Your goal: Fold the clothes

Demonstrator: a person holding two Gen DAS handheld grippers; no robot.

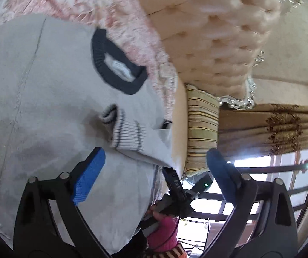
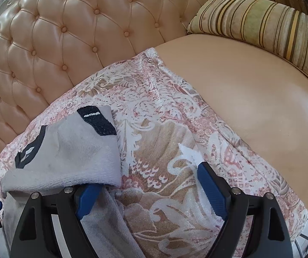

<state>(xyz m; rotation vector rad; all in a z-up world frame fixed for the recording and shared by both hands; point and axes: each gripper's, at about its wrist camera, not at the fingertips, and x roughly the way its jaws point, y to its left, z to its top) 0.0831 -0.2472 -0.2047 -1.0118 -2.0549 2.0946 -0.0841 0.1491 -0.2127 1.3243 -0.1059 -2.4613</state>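
Observation:
A grey sweater [image 1: 46, 99] with a dark ribbed collar [image 1: 119, 64] lies spread on a floral bed cover [image 1: 102, 10]. One sleeve is folded over its body, and the striped cuff [image 1: 128, 133] lies just beyond my left gripper [image 1: 156, 161], which is open with nothing pressed between its blue pads. In the right wrist view the sweater [image 2: 68, 154] shows as a folded-over part with its collar [image 2: 95, 120]. My right gripper [image 2: 149, 185] is open over the floral cover [image 2: 164, 129]. Its left fingertip [image 2: 89, 197] sits under the sweater's edge.
A tufted peach headboard [image 2: 68, 32] backs the bed. A striped pillow [image 2: 261, 28] lies at the far right on bare tan mattress [image 2: 250, 86]. In the left wrist view, the other gripper [image 1: 175, 191] and a pink-gloved hand [image 1: 162, 236] show, with curtains and a window behind.

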